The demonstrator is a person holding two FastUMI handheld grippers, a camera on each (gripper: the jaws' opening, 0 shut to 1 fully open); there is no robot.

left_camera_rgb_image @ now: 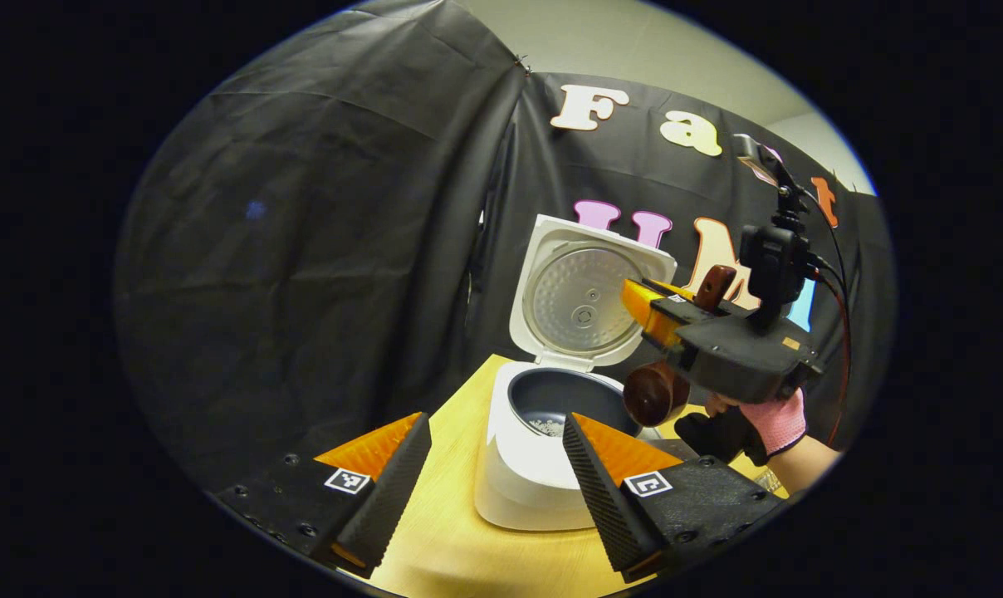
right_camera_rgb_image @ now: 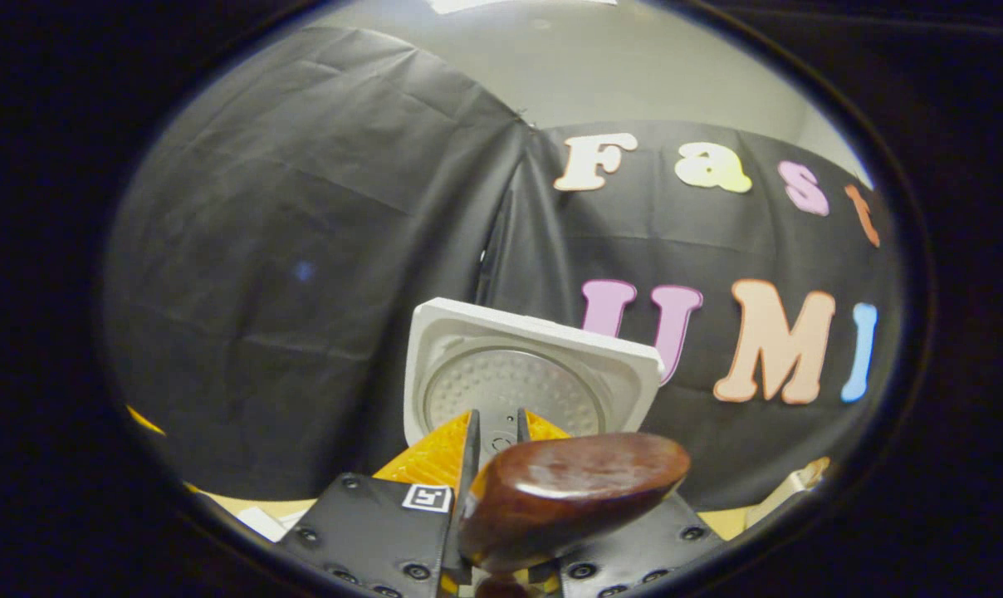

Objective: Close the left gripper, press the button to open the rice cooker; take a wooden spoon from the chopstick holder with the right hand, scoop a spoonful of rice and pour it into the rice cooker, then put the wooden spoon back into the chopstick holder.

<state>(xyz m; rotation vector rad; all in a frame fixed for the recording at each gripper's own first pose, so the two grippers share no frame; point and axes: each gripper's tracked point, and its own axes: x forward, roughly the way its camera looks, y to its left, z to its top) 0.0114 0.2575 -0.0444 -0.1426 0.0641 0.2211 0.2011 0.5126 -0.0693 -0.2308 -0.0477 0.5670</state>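
Note:
The white rice cooker [left_camera_rgb_image: 522, 482] stands on the yellow table with its lid [left_camera_rgb_image: 580, 299] swung up. Its dark inner pot [left_camera_rgb_image: 551, 399] holds a few white rice grains [left_camera_rgb_image: 547, 426]. My right gripper [left_camera_rgb_image: 634, 301], held by a hand in a pink glove [left_camera_rgb_image: 775, 419], hovers over the pot's right rim, shut on a dark wooden spoon. The spoon's bowl [left_camera_rgb_image: 655, 394] hangs tilted just above that rim. In the right gripper view, the spoon's handle end [right_camera_rgb_image: 568, 490] sticks up between my right gripper [right_camera_rgb_image: 495, 436] fingers, facing the raised lid [right_camera_rgb_image: 526, 374]. My left gripper [left_camera_rgb_image: 495, 422] is open in front of the cooker, holding nothing.
The yellow table [left_camera_rgb_image: 443, 540] runs under the cooker toward me. Black booth cloth closes off the back and left. A pale object [right_camera_rgb_image: 800, 477] shows at the right gripper view's lower right edge.

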